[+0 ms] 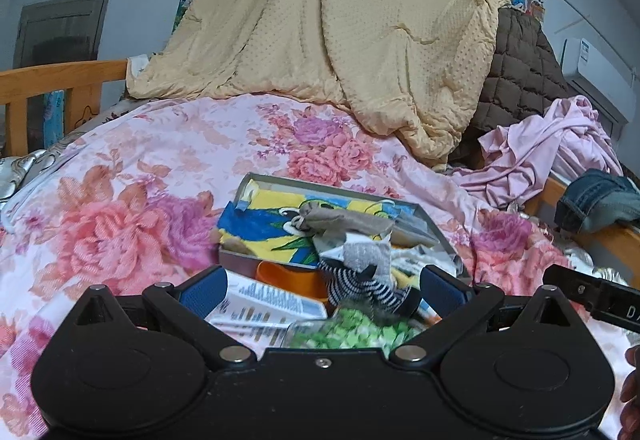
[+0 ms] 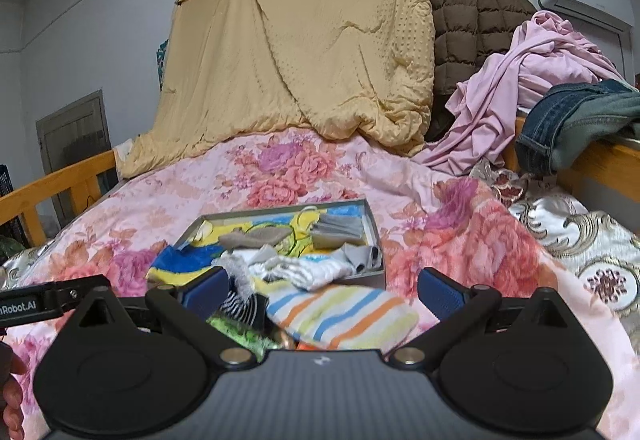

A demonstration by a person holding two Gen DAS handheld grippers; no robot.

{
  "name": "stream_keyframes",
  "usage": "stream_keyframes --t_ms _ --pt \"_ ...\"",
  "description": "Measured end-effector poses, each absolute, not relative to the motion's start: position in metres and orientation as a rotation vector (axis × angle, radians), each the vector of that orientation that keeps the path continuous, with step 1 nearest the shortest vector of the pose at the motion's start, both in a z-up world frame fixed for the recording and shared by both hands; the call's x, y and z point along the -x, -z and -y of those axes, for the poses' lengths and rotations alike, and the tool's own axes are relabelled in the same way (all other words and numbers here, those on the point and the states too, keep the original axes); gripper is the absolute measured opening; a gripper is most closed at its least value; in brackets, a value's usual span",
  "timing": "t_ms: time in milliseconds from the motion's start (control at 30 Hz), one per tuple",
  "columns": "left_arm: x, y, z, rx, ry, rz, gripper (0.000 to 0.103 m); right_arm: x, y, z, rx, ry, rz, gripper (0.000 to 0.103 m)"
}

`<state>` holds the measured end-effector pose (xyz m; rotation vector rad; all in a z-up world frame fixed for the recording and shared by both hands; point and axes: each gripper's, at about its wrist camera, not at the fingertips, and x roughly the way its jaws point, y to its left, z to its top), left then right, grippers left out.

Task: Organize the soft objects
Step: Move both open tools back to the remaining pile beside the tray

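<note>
Dead ahead of right gripper [image 2: 322,290], striped towel [image 2: 340,314] lies crosswise between spread jaws; left gripper [image 1: 322,290], jaws also spread, empty, faces striped sock [image 1: 362,286].

Both wrist cameras are looking forward along open blue-padded fingers, low and close over a floral quilt [image 1: 140,167], facing the hanging yellow blanket [image 2: 304,51]. Both are sharing the grey box [image 1: 436,228] of soft items; the left view is sitting left of the right view.
</note>
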<state>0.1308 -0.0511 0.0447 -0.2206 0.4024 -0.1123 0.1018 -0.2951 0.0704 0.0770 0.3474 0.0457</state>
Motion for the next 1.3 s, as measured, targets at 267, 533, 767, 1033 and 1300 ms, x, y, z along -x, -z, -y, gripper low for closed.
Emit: stream_keyframes --t_ms 267,533,767,1033,1300 --pt "-0.114 -0.035 0.047 0.182 0.116 -0.405 0.102 -0.083 -0.059 0.285 -0.066 -0.036 -0.402 0.103" --pt "-0.099 -0.025 0.045 0.119 0.125 -0.433 0.102 -0.071 -0.05 0.276 -0.064 -0.011 -0.447 0.103" --pt "-0.096 -0.018 0.035 0.136 0.115 -0.455 0.102 -0.066 -0.046 0.27 -0.052 0.011 -0.47 0.103" --pt "-0.096 -0.014 0.035 0.114 0.12 -0.467 0.102 -0.071 -0.039 0.267 -0.033 0.023 -0.501 0.103" --pt "-0.097 -0.009 0.036 0.106 0.117 -0.472 0.102 -0.072 -0.036 0.268 -0.034 0.036 -0.509 0.103"
